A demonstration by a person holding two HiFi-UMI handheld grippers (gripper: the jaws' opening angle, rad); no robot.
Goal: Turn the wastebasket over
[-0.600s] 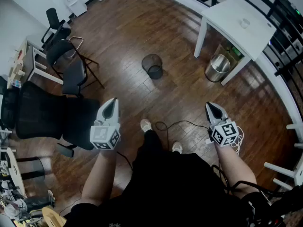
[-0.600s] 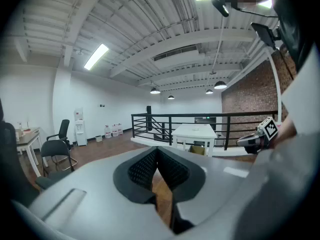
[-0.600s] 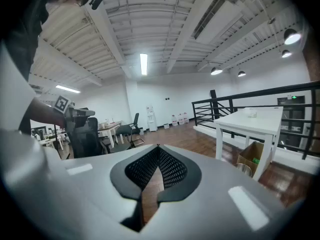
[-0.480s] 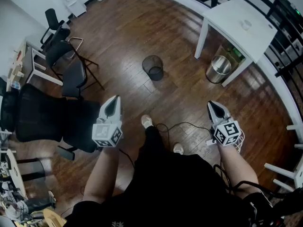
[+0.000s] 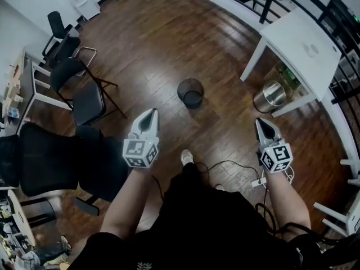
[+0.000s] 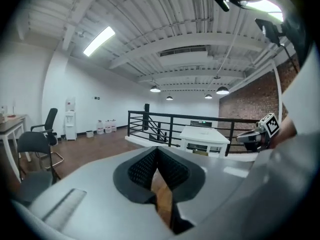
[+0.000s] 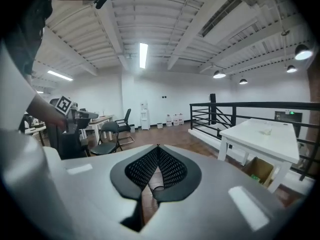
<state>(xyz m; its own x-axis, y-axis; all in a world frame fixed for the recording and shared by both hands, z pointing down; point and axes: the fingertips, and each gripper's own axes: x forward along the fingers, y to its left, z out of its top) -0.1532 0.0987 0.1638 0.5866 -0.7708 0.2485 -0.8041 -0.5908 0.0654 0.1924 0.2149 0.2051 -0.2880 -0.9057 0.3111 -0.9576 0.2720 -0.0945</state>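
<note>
While both grippers are held out level with each other in front of the person, neither touches anything. Left gripper: in its own view the ribbed pads meet at the tips, jaws closed, nothing between them; only floor shows through the narrow wedge below the contact point. Right gripper: same condition in its own view, pads pressed together at the tips, empty. Wastebasket: black mesh, round, standing upright with its open mouth facing up on the wooden floor. In the head view it lies ahead of the grippers and between their two lines, well apart from both, somewhat nearer the left one. Steel bin stands to the right of the wastebasket, apart from it, beside a leg of the white table. Folding chair stands to the left of the wastebasket, with a black office chair just left of the left gripper. One shoe of the person is visible on the floor between the grippers, and a dark cable loops across the boards toward the right gripper. Black railing runs behind the table.
</note>
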